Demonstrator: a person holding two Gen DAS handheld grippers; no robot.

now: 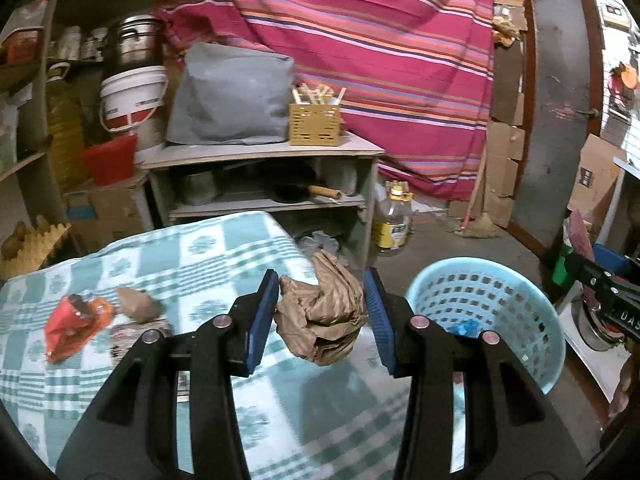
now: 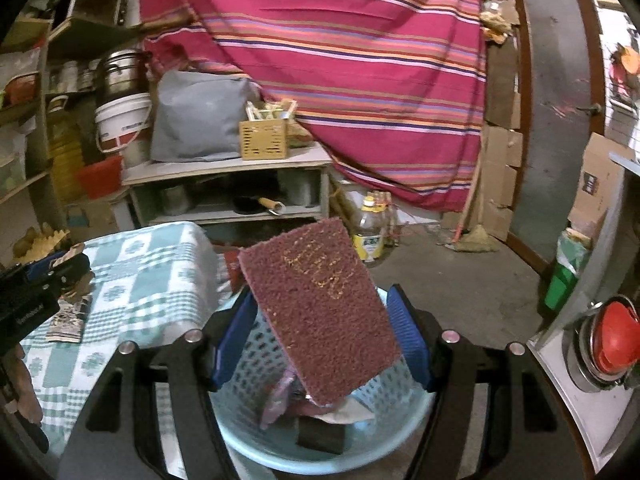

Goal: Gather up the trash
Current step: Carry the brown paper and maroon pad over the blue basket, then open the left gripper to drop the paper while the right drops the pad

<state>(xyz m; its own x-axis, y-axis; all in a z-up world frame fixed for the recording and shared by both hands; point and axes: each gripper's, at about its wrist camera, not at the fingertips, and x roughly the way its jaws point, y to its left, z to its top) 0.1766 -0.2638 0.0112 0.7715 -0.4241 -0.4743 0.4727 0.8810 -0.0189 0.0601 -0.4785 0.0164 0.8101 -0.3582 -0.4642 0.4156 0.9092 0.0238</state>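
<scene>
Brown paper wad (image 1: 320, 312): crumpled, striped, held up between blue pads above the checked cloth.
Scouring pad (image 2: 320, 312): maroon, rough, rectangular, tilted on edge, gripped by its lower sides right over the basket.
Basket (image 1: 536, 344): pale blue, perforated wall, open top, standing on the floor beside the table; scraps already lie in its bottom.
Red wrapper (image 1: 74, 322): crushed, lying on the cloth.
Brown scrap (image 1: 138, 302): small lump just beside the wrapper.

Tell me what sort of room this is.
Probably a home storeroom or utility corner: cluttered shelves stacked with buckets and pots, a broom by a door, and a striped cloth draped over things.
</scene>
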